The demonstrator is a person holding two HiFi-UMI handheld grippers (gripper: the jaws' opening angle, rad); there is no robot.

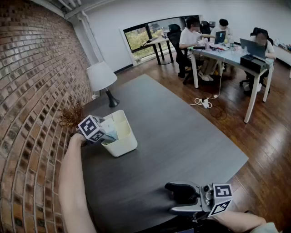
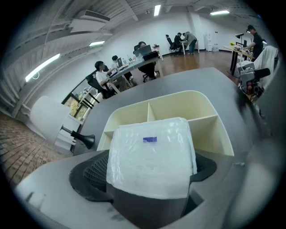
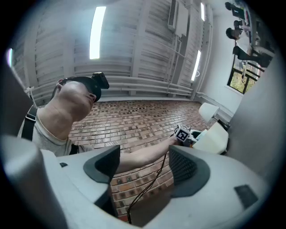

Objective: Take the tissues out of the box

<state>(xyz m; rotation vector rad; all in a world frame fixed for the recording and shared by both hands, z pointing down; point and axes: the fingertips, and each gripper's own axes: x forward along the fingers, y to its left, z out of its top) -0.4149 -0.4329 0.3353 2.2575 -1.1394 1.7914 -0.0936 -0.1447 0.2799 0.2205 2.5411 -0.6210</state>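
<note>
We have the wrapped tissue pack [image 2: 151,154] clamped in the wide jaws of the left gripper [image 2: 149,179], just over the cream divided box [image 2: 203,114] ahead of it, so next comes carrying it clear onto the table [image 1: 182,136], right gripper [image 3: 145,166] open and empty.

i see an open-plan office. several people sit at a long white desk [image 1: 232,57] with open grey laptops [image 1: 252,45] and black swivel chairs [image 1: 174,32]. a white power strip [image 1: 203,103] lies with its cable on the dark wooden plank floor [image 1: 268,132]. a red brick wall [image 1: 32,91] runs along one side, and long ceiling strip lights [image 2: 156,9] glow overhead.
</note>
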